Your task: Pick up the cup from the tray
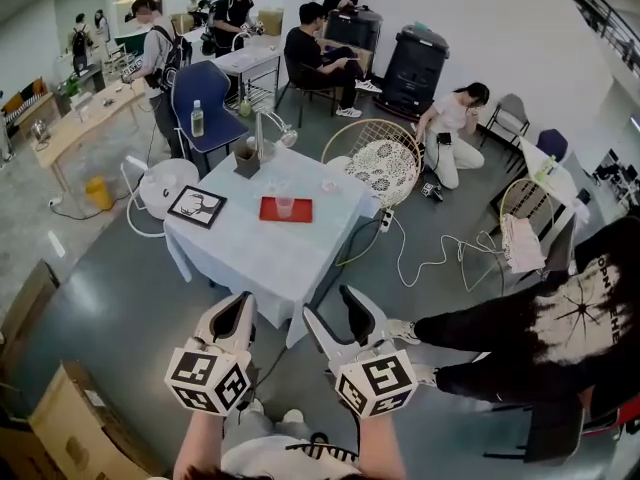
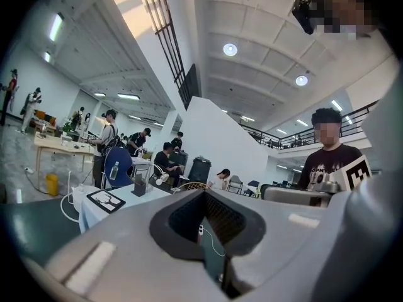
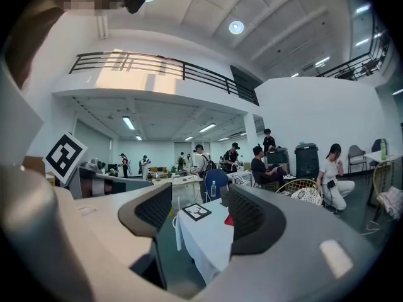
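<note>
This looks like the approach step: the cup (image 1: pixel 285 206) stands on the red tray (image 1: pixel 268 211) far across the tabletop (image 1: pixel 250 258), well apart from the right gripper (image 1: pixel 332 308), which has its jaws apart and empty and must reach forward, while the left gripper (image 1: pixel 238 308) has its jaws together.

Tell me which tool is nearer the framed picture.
Left. The left tool hangs short of the framed picture, off the table; the right tool is farther right.

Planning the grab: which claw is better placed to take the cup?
Likely the right claw: it stands open, facing the clear plastic cup on the red tray; the left claw is shut. Both are distant.
</note>
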### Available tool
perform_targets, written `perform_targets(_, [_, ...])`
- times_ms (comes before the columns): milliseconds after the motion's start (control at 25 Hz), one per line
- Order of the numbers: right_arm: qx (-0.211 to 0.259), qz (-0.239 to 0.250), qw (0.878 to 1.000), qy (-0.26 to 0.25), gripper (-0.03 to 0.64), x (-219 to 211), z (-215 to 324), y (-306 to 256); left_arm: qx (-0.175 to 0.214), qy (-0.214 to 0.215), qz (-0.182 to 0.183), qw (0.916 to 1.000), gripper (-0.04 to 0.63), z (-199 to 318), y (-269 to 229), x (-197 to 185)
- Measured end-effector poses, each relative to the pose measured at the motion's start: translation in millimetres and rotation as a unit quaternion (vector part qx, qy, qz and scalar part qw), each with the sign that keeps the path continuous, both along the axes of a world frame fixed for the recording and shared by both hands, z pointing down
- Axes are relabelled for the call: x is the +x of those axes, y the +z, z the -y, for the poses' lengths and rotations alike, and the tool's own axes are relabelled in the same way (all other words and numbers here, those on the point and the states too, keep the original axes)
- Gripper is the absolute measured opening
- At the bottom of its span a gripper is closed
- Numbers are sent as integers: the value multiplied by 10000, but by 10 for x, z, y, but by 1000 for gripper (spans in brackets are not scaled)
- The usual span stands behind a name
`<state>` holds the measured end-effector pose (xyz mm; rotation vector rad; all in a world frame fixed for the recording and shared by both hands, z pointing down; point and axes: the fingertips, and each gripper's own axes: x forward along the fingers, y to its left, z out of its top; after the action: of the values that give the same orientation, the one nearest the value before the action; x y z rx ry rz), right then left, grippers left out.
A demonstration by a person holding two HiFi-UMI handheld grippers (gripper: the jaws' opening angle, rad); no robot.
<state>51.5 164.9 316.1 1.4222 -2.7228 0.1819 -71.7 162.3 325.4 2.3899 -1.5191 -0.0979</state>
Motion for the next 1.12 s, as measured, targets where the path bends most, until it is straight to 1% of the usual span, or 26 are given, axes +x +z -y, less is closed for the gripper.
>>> perform_targets(240, [-30,26,9999,-142,342,48,71,111,-87,-184,92,9997,0,21,123,-43])
perform_targets(400, [-4,61,9993,-363,350,6,161,147,-172,19,116,9998,0,102,210,-34])
perform_targets(520, [23,-28,9993,-371,357,2,261,179,-184,-40,158,9997,0,213,248,-80])
perform_targets(640, [203,-299,9982,-476,367,-81,360,171,-103,-66,290,9995,0,383,272,-155])
perform_targets(760, [329,-409,9969,-585,367,-191,547,143,-1,-61,323,9995,0,609,265,-233])
perform_targets(840, [298,-439,9972,-536,368,-218,714,160,30,-29,311,9995,0,767,265,-262])
perform_targets(920, [227,-357,9981,-446,367,-233,878,169,51,43,337,9994,0,925,269,-279])
perform_targets(1120, [-9,-250,9993,-287,370,-322,1286,283,-9,198,538,9984,0,1315,344,-356])
